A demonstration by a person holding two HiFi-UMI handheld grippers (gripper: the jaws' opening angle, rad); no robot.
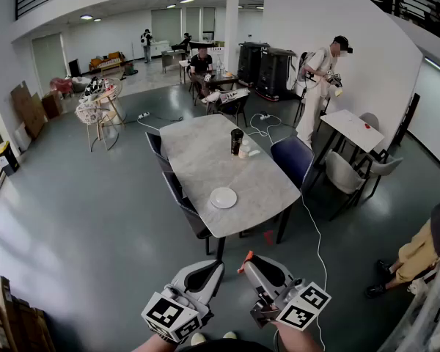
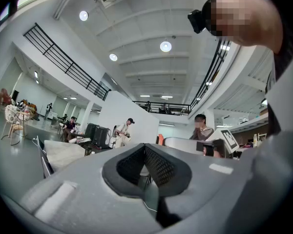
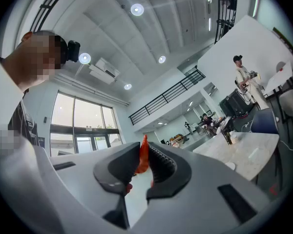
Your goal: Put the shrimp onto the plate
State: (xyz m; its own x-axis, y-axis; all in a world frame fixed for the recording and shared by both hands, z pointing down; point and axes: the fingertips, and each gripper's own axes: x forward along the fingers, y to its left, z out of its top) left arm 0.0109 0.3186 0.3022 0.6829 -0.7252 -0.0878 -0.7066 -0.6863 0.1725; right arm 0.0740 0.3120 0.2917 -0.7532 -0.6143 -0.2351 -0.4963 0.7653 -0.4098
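One shrimp (image 3: 143, 161): orange, clamped in right gripper (image 3: 144, 149).
Left gripper (image 2: 145, 147): jaws together, nothing between.
Plate (image 1: 223, 197): white, on tabletop (image 1: 196, 156), 12 o'clock of grippers.

Most of the shrimp (image 3: 143, 159) is buried between the right gripper's (image 3: 144, 150) jaws; I see only its orange tip. The plate (image 1: 223, 197) is too small for me to tell whether anything lies on it.
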